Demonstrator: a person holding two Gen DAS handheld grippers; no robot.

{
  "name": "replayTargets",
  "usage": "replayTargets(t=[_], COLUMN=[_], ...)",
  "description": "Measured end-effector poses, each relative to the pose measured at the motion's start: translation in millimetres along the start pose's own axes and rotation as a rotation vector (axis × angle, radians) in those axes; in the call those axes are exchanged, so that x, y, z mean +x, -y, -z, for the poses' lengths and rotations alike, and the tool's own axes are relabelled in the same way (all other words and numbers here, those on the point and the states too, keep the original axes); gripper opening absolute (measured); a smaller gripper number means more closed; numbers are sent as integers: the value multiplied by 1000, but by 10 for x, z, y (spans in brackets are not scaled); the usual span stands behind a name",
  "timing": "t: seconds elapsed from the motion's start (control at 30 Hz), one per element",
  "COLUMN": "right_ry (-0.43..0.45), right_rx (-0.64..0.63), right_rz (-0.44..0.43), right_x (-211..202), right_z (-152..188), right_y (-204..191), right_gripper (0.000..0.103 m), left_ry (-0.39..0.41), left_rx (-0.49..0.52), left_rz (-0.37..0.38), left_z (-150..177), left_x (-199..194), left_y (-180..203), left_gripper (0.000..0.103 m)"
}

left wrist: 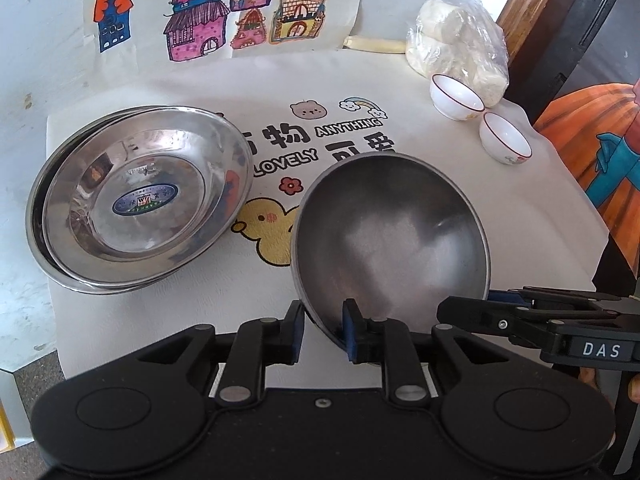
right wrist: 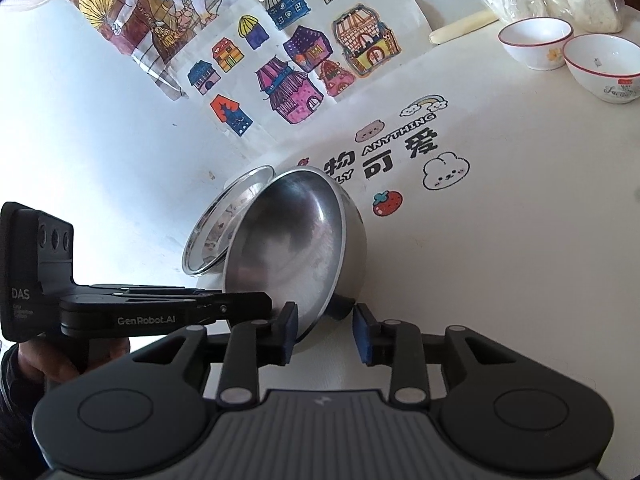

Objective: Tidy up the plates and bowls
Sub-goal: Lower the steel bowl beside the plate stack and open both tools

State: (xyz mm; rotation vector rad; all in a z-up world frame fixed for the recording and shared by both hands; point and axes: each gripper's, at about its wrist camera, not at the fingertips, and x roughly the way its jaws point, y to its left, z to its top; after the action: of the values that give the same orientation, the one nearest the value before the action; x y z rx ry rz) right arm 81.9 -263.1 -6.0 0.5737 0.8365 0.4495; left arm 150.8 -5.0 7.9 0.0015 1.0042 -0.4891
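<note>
My left gripper is shut on the near rim of a steel bowl, which tilts up off the white cloth. Stacked steel plates lie to its left. In the right wrist view the same bowl stands tilted in front of the plates. My right gripper is open; its jaws straddle the bowl's near rim without closing on it. Two small white bowls with red rims stand at the far right; they also show in the right wrist view.
A clear bag of white buns lies behind the small bowls. Coloured house drawings lie at the back of the table. The cloth carries cartoon prints. A wooden chair and an orange picture stand at the right edge.
</note>
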Motion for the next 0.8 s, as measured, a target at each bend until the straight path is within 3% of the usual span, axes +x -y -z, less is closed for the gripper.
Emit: replayTargets(t=[0.43, 0.57, 0.8], right_ry=[43, 52, 87], right_rx=[-11, -19, -65], right_rz=[-21, -27, -23], right_x=[5, 10, -51], right_z=[-20, -28, -11], right_y=[4, 6, -38], right_gripper=[43, 47, 62], left_ry=[23, 32, 58], left_rx=[-8, -29, -52], left_rz=[-23, -44, -60], left_z=[-16, 3, 4], left_x=[-61, -115, -245], left_y=[-3, -23, -44], left_gripper=[33, 61, 80])
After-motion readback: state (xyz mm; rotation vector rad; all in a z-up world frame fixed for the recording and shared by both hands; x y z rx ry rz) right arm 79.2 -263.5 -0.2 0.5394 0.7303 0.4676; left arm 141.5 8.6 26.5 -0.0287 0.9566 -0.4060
